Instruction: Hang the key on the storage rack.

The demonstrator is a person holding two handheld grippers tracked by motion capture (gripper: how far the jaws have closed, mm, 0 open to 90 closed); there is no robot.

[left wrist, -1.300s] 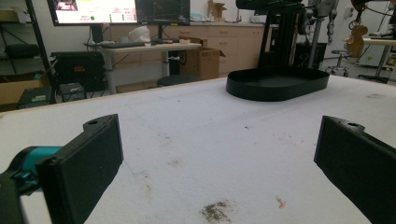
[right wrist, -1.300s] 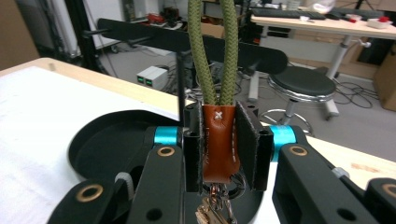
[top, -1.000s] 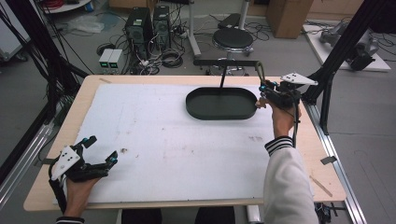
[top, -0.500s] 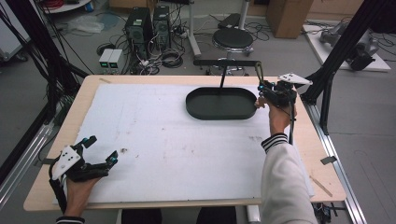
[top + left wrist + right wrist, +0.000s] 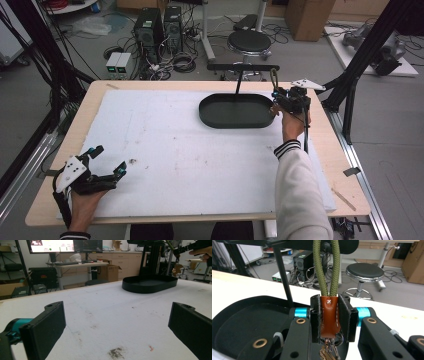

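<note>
Two grippers are at work on a light wooden table [image 5: 345,165] that is covered by a white, slightly stained foam sheet [image 5: 190,145]. The right gripper [image 5: 329,315] is at the far right of the sheet, held up just beside the right end of a black oval plastic tray [image 5: 236,111], which lies on the far part of the sheet. Its jaws are closed tightly on the brown leather tab of a key strap [image 5: 330,316]: from the tab a loop of olive green braided cord [image 5: 325,267] rises straight up between the jaws, and below the tab hang small metal rings and keys [image 5: 329,350], partly hidden by the gripper body. In the high view the green loop stands above the gripper, near the end of a black stand with a horizontal bar [image 5: 243,67] that rises behind the tray. The person's right hand [image 5: 292,122], in a white sleeve with a striped cuff [image 5: 300,190], holds this gripper. The left gripper [image 5: 102,164] rests at the near left corner of the sheet, well apart from the tray, with its jaws spread wide and nothing between them. In the left gripper view the bare sheet with some dark marks lies between the two black pads.
</note>
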